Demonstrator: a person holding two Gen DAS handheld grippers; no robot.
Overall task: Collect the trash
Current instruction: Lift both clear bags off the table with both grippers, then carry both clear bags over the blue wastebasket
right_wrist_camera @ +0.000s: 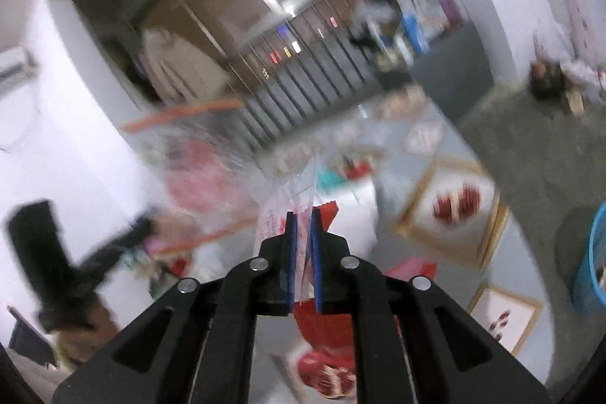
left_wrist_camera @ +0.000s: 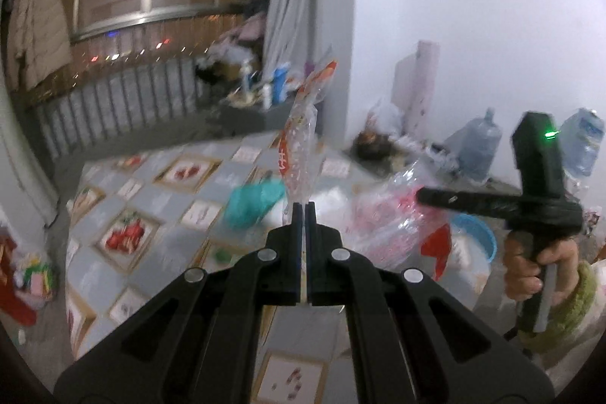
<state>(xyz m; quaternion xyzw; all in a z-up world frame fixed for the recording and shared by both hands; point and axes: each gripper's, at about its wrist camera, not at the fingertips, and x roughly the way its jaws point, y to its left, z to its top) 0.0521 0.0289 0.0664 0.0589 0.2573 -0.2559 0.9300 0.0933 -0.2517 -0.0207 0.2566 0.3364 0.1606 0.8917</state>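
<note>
Clear wrapper (left_wrist_camera: 301, 146): pinched upright in the left claw (left_wrist_camera: 305, 209).
Right claw (right_wrist_camera: 303, 218): a little apart, plastic bag (right_wrist_camera: 299, 203) between.
Bed (left_wrist_camera: 151, 214): below.

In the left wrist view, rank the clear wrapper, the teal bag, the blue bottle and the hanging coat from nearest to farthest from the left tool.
1. Clear wrapper: pinched in the left tool, standing up from its tips.
2. Teal bag: on the bedspread, just left of the tips.
3. Blue bottle: on the cluttered stand beyond the bed.
4. Coat: hanging far left, by the window.
</note>
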